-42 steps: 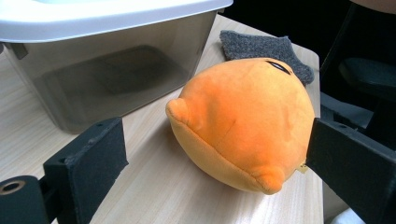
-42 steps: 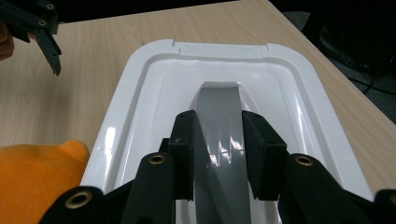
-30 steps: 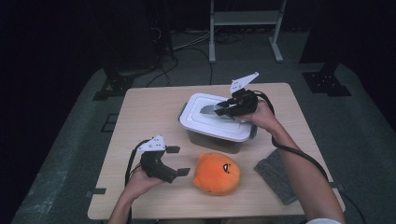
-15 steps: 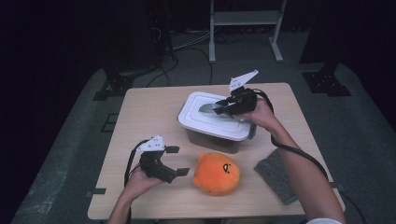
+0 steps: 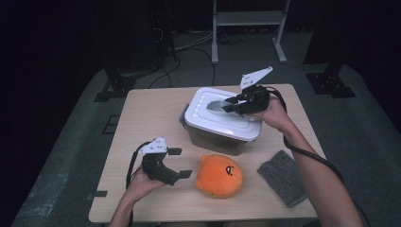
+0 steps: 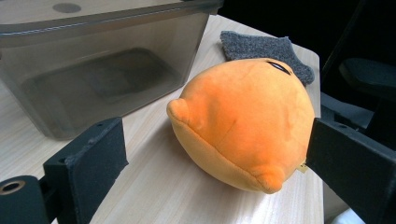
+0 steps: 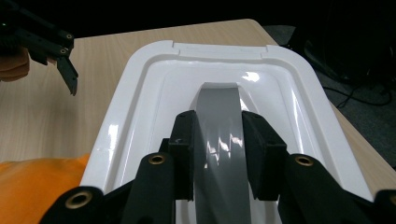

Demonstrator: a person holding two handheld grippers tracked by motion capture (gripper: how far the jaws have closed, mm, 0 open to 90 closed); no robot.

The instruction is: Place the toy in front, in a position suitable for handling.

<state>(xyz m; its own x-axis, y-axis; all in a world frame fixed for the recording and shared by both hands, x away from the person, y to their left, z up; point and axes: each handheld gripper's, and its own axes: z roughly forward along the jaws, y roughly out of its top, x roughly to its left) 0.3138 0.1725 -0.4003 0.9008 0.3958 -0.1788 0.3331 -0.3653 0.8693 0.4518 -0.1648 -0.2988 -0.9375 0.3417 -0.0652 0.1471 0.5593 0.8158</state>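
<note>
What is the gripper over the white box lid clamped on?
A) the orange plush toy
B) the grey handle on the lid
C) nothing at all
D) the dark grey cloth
B: in the right gripper view, the right gripper has its two jaws pressed on either side of the grey handle in the middle of the white lid.

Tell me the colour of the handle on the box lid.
Grey handle on a white lid; right gripper view shows it best.

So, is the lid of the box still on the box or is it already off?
Partly off: the white lid sits tilted on the box, its right side raised, with the right gripper shut on its grey handle.
</note>
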